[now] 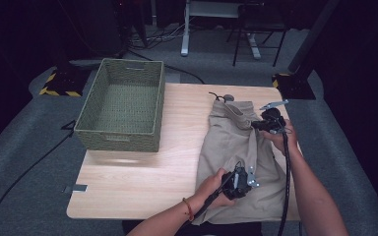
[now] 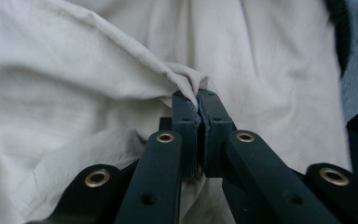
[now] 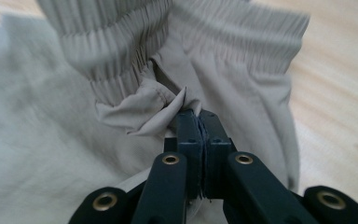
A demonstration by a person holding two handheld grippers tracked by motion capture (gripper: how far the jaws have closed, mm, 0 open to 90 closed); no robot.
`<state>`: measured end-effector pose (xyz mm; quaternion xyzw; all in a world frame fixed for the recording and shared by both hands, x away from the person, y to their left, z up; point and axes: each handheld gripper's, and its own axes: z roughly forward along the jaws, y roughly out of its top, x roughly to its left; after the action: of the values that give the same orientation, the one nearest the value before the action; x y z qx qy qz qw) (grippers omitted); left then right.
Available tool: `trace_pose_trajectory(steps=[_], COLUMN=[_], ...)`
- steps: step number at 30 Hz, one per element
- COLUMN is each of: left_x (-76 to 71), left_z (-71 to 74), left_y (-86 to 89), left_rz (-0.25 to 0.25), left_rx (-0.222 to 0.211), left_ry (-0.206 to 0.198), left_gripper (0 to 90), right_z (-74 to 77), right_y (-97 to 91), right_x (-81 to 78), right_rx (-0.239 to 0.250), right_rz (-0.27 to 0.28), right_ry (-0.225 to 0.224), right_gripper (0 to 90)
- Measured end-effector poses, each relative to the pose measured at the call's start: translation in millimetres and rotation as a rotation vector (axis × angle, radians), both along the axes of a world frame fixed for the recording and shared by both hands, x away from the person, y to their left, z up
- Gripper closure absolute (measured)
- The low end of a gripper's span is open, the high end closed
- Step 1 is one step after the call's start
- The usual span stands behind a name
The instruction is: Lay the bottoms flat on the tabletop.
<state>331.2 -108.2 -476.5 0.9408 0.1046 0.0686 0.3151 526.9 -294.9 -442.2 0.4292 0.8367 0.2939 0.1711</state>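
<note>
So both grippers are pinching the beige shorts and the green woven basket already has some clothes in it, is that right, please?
Not quite: the green woven basket is empty, as the high view shows. The rest holds: the left gripper and the right gripper are each shut on a fold of the beige shorts, which lie on the table.

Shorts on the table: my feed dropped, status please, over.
Left hand-held gripper shut on beige shorts, right hand-held gripper shut near the waistband. Shorts rumpled on table. Basket apart, nothing blocking.

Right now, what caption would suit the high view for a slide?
Both hand-held grippers, left and right, pinch beige shorts on a wooden table beside a green basket.
</note>
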Motion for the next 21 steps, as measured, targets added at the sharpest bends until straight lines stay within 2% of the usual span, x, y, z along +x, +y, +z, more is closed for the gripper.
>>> trace_pose_trajectory(steps=[2, 4, 8, 12, 16, 18, 19, 21], left_x=[-0.3, 1.5, 4.0, 6.6, 6.7, 5.9, 3.8, -0.9], left_z=[-6.4, -7.7, -6.8, -4.8, -2.5, -0.5, 1.4, 7.8], left_y=[0.3, 5.5, 22.8, 57.3, 98.0, 118.9, 129.4, 149.2], left_rz=[-0.002, -0.002, -0.015, -0.008, 0.033, 0.058, 0.06, 0.097], left_rx=[0.02, 0.004, 0.017, 0.043, 0.071, 0.059, 0.035, 0.01], left_ry=[-0.006, 0.014, 0.026, 0.037, 0.04, 0.032, 0.028, 0.006], left_gripper=[86.7, 86.6, 86.7, 86.8, 86.2, 81.3, 77.2, 67.1], right_z=[-7.9, -15.3, -27.4, -34.6, -38.3, -37.8, -37.4, -35.6], right_y=[-2.0, -3.3, -2.0, 3.3, 10.2, 15.2, 16.8, 17.9], right_x=[-0.6, -1.4, -3.2, -10.0, -22.1, -30.9, -34.9, -41.8], right_rx=[-0.004, -0.003, -0.009, -0.001, 0.042, 0.048, 0.053, 0.076], right_rz=[0.001, 0.0, 0.009, 0.026, 0.048, 0.069, 0.081, 0.077], right_ry=[0.01, 0.02, 0.045, 0.054, 0.062, 0.056, 0.049, 0.03], right_gripper=[88.6, 88.6, 88.5, 88.5, 88.4, 87.8, 86.5, 80.4])
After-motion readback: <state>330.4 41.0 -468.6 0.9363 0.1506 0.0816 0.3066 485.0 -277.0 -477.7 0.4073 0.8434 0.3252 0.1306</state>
